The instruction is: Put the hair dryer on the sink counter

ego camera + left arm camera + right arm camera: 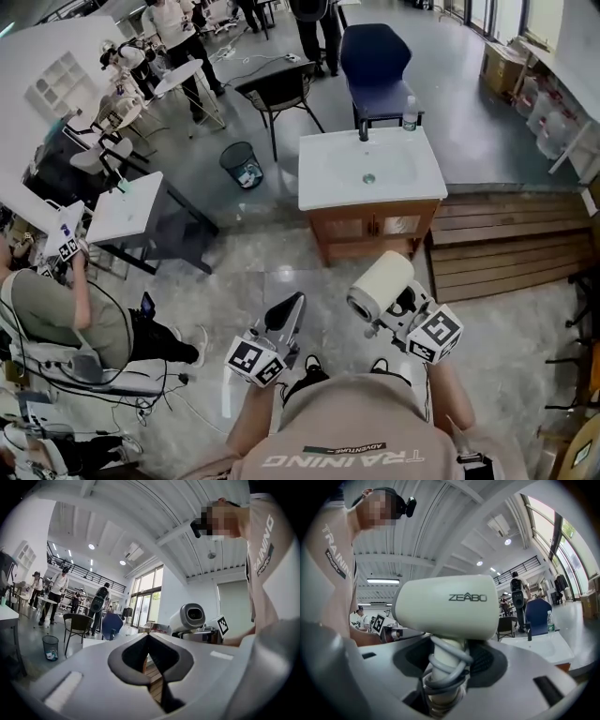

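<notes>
A wide hall with a grey floor spreads out below, and a white sink counter (pixel 412 183) on a wooden cabinet (pixel 375 228) stands in the middle of it. A dark faucet (pixel 364 131) and a water bottle (pixel 410 113) are at the counter's far edge. A blue chair (pixel 374 58) is behind them, a black chair (pixel 279 88) and a bin (pixel 242 164) are off to the left, and a slatted wooden platform (pixel 506 244) is on the right. The hair dryer (pixel 380 286) is not on the counter: it is up in the air over the floor, just in front of the cabinet, carried by the right gripper (pixel 392 314). In the right gripper view the cream barrel sits directly above the jaws with its handle running down between them. The grey cord (pixel 449 670) is looped around that handle, and both jaw pads press against it from either side, so the grip is firm. The gripper's marker cube (pixel 434 334) lies on the person's side of the dryer. The left gripper (pixel 293 305) is held beside it to the left and apart from the dryer. Its jaws are closed tip to tip and carry nothing, and its own view shows the dryer's barrel off to its right.
</notes>
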The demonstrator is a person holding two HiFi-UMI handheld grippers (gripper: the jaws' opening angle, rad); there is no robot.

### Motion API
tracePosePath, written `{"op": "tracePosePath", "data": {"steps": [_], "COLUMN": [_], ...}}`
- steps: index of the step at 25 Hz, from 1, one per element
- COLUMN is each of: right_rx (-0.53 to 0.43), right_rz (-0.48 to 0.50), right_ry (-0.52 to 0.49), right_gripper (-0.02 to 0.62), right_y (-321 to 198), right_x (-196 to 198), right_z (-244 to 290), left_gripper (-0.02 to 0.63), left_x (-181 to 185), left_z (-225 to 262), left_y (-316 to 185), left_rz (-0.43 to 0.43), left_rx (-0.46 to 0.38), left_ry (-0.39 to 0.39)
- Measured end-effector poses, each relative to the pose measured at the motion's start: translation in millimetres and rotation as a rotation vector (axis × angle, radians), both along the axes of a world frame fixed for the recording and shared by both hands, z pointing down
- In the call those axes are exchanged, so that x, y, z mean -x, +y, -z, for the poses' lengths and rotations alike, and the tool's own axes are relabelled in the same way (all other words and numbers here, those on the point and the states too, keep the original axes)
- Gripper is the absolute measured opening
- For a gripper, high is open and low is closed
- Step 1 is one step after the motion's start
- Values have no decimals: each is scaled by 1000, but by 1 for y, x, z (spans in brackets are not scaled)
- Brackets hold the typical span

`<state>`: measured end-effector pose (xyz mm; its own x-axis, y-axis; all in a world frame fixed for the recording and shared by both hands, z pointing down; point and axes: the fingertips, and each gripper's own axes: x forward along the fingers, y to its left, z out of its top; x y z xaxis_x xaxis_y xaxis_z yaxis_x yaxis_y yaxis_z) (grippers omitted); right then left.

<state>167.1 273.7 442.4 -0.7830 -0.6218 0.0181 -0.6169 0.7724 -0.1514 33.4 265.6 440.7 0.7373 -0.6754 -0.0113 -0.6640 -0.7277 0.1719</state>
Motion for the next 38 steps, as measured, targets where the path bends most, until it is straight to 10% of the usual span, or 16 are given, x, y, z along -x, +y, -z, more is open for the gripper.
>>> {"op": "tracePosePath", "data": {"steps": [21,38], "right_rx": [63,92], "right_rz": [-258,-153], "right_ry": [-52,-1], "right_gripper": [218,218], "right_y": [-16,-49], "right_x": [153,175], "right_z": [-19,-31], "left_gripper": [8,8], "left_x": [144,167], "left_z": [-25,-46], "left_y": [-63,-84], "left_rz": [-260,-130], "left_rx": [-16,19], "left_ry": [-30,-30]}}
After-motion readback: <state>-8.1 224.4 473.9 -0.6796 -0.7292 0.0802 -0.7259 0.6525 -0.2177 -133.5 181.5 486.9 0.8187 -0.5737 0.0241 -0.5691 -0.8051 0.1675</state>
